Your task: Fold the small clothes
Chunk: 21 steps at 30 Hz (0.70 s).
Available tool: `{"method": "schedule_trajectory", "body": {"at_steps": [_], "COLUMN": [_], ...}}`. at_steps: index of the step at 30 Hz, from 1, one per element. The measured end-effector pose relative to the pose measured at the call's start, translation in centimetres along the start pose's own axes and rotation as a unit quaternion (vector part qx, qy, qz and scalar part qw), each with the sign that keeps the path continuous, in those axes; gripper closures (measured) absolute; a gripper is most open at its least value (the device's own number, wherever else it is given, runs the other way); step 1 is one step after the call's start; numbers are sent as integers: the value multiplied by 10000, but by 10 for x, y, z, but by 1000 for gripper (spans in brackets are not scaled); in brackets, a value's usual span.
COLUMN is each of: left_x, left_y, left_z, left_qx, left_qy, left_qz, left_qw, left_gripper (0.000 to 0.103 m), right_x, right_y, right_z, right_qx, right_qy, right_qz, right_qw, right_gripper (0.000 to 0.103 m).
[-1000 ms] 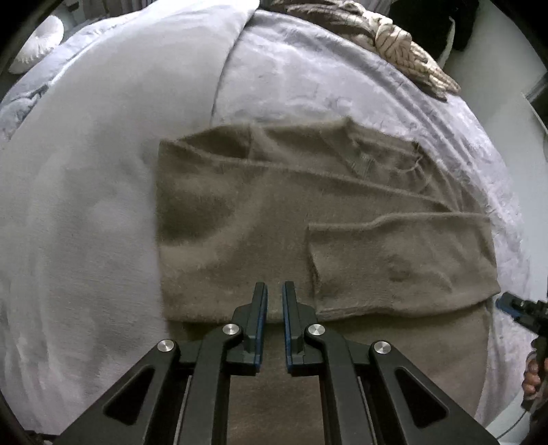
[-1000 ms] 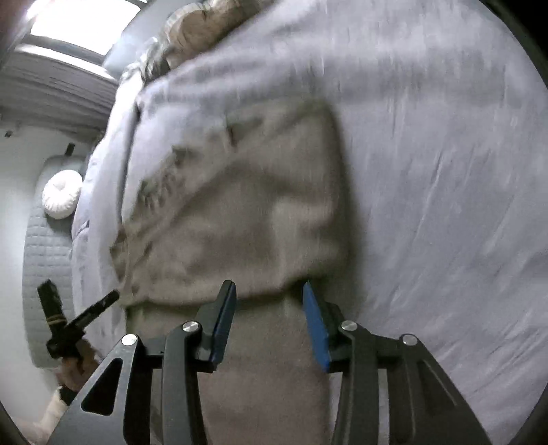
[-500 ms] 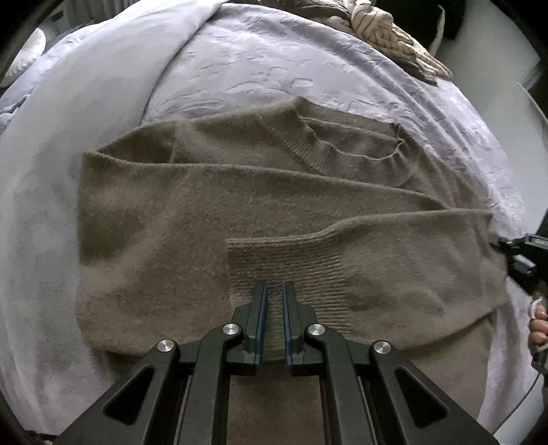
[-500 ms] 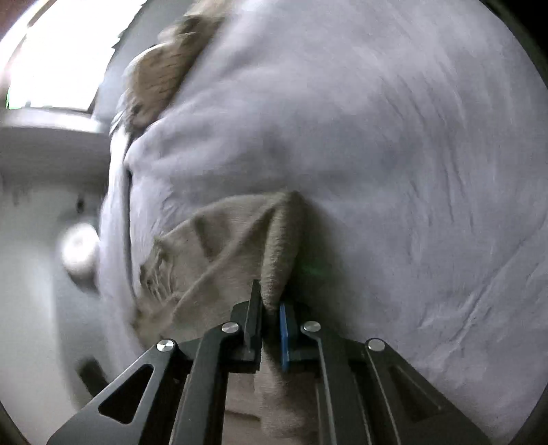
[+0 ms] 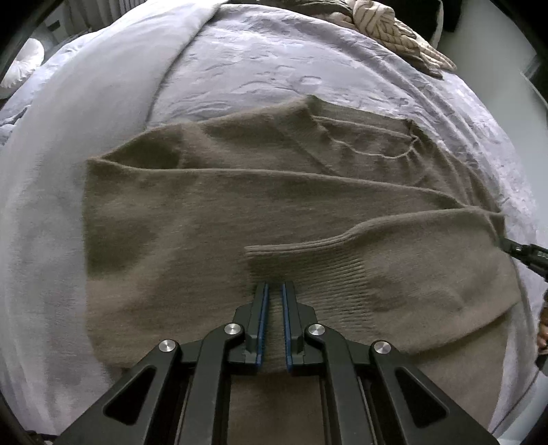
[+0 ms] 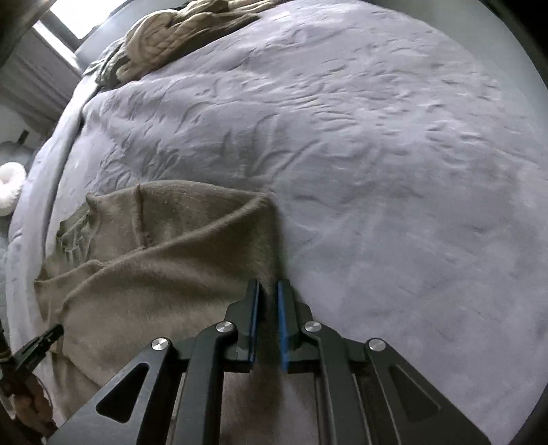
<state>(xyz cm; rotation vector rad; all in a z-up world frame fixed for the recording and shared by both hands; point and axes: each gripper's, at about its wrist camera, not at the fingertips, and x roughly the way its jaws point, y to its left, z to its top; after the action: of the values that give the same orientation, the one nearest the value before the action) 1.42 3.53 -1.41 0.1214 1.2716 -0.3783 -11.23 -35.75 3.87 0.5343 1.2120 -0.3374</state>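
A brown knit sweater (image 5: 239, 212) lies spread on the grey bed cover (image 5: 274, 68), with a sleeve folded across its body and the ribbed cuff just ahead of my left gripper (image 5: 274, 291). That gripper is shut, with sweater fabric pinched between its blue pads. In the right wrist view, my right gripper (image 6: 268, 287) is shut on the sweater's (image 6: 154, 274) right edge, where a dark fold runs up between the pads. The right gripper's tip (image 5: 524, 251) shows at the sweater's right side. The left gripper (image 6: 37, 345) shows at lower left.
The bed cover (image 6: 376, 137) stretches wide to the right of the sweater. A beige patterned throw (image 5: 394, 30) is bunched at the far end of the bed. A white round cushion (image 5: 24, 65) sits off the bed's left side. A person's hand (image 5: 543, 328) shows at the right rim.
My right gripper's jaws were open astride the sweater's edge and have shut on it. The left gripper stayed shut and came lower and closer to the sleeve cuff.
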Motion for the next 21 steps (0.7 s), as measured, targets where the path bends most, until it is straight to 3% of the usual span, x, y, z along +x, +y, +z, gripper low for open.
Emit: {"method": "schedule_trajectory", "body": {"at_steps": [2,6,12,16,21], "left_x": [-6,-22,-32,-6,-10], "left_y": [9,18,-2,-7,-1], "left_z": [-1,-5,-11,-17,-23], "left_qx": [-63,-128,138,85,58], "left_qy": [28,-33,-128,190,149], "left_qz": [158,5,-138,76,112], "left_qw": [9999,9999,9997,9998,9998], "left_gripper": [94,94,94,94,93], "right_x": [-14,-34,-30,-10,-11], "right_y": [1,18,50,41,28], "right_z": [-5,-23,-59,-73,-78], "right_qx": [12,-59,-540,-544,-340], "right_qy": [-12,-6,163,389,378], "right_qz": [-112,224,204,49,210], "right_qw": [9999,9997,9982,9978,9985], "right_gripper": [93,93,93,94,94]}}
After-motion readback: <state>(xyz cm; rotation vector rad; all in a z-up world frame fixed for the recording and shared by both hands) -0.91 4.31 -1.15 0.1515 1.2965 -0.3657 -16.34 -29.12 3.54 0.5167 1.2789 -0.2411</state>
